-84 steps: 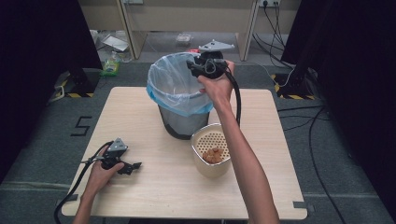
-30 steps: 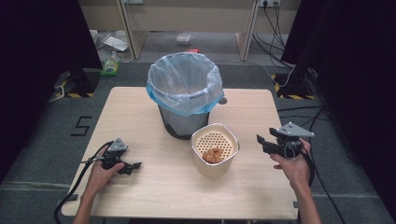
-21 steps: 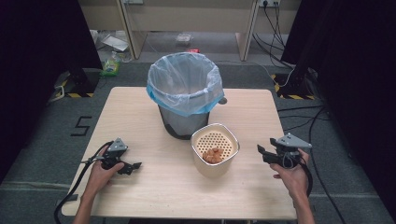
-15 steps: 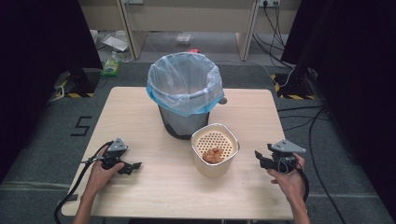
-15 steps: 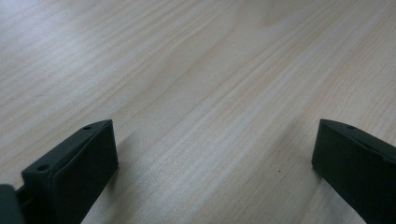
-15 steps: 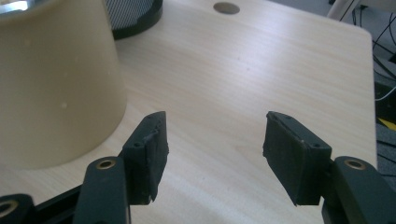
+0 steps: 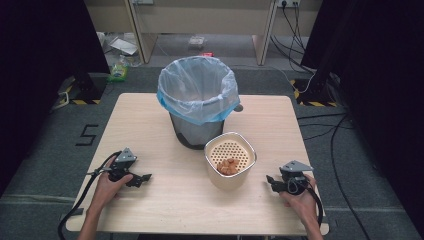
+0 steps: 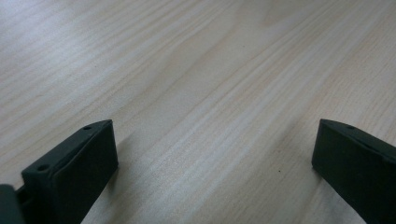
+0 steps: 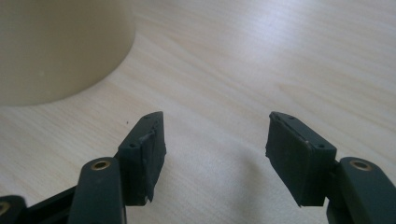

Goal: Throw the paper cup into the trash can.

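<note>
A bin lined with a pale blue bag stands at the middle of the wooden table. In front of it sits a cream container with a perforated insert and brown scraps inside. My right gripper rests low on the table just right of that container, pointing at it. Its jaws have just been opening and stand apart with nothing between them; the container's wall is close ahead. My left gripper lies at the front left, its jaws wide apart over bare wood.
Cables trail from both grippers off the table's front edge. On the floor behind the table lie litter and more cables. Dark curtains flank both sides.
The right hand has left the bin's rim, swung to the right of the cream container and sunk to the table. The left hand has stayed put.
</note>
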{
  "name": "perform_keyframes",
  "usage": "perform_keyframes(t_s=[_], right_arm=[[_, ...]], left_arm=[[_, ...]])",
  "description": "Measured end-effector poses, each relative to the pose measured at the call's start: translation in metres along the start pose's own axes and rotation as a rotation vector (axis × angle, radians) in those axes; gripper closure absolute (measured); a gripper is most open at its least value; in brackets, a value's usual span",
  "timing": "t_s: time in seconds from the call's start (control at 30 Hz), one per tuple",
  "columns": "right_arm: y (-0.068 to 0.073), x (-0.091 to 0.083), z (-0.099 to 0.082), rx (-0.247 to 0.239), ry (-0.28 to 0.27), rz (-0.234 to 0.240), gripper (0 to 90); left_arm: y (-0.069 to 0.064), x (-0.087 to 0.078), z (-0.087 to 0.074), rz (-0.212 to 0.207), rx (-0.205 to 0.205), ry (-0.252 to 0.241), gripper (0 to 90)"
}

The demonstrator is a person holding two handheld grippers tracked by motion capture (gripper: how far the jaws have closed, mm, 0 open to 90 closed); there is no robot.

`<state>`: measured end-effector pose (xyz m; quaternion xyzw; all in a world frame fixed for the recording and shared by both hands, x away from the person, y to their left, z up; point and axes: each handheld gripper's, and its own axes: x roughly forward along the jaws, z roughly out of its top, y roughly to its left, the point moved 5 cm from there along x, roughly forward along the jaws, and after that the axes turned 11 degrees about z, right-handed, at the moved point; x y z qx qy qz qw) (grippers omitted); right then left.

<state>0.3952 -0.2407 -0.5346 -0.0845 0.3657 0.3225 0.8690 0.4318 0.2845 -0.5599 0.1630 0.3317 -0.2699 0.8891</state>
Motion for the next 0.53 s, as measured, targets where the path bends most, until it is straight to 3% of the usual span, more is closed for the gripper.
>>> perform_keyframes(t_s=[0.1,0.17,0.3,0.4,0.53], right_arm=[[0.001,0.004,-0.005,-0.011,0.044,-0.005,35.1],[0.002,0.006,-0.005,-0.003,0.043,0.008,34.8],[0.003,0.009,-0.006,0.032,0.022,0.033,30.9],[0.004,0.012,-0.009,0.017,-0.026,0.046,26.2],[0.004,0.012,-0.009,0.009,-0.025,0.047,25.7]], left_arm=[[0.0,0.0,0.0,0.0,0.0,-0.001,0.0],[0.0,0.0,0.0,0.0,0.0,-0.001,0.0],[0.0,0.0,0.0,0.0,0.0,-0.001,0.0],[0.0,0.0,0.0,0.0,-0.001,-0.001,0.0],[0.0,0.0,0.0,0.001,0.0,-0.001,0.0]])
